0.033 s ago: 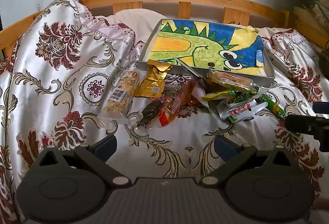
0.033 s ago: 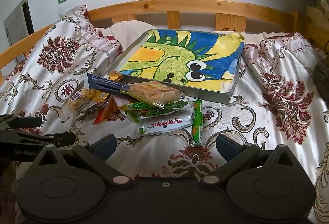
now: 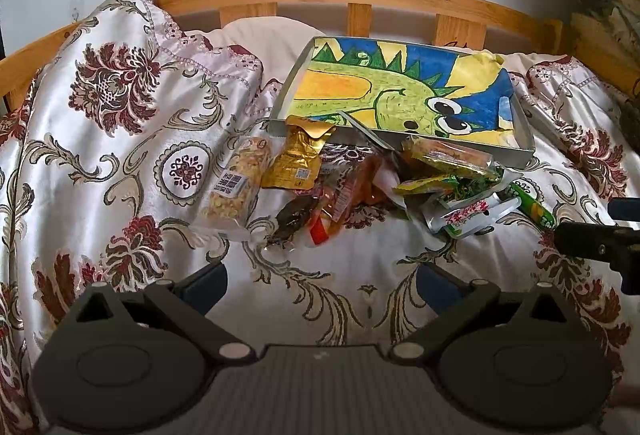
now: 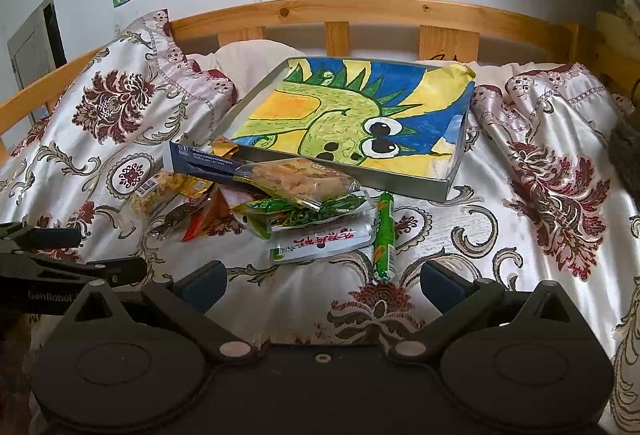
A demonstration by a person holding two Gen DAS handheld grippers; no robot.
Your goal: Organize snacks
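Both claws, left gripper (image 3: 322, 281) and right gripper (image 4: 324, 281), hang spread, empty; ahead, snacks (image 4: 304, 203) remain outside the tray (image 4: 452, 179); we see nothing changed.

Open right tool (image 4: 323, 285) hovers near the green stick snack (image 4: 383, 235) beside the tray (image 4: 448, 191).

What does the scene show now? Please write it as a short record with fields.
place: bed with patterned cover
container: shallow tray lined with a dinosaur drawing, no snacks inside
snacks: pile of packets on the cover, in front of the tray
apart from the pile: green stick snack at its right edge
left tool: open, holds nothing
right tool: open, holds nothing
progress: no snack in the tray yet
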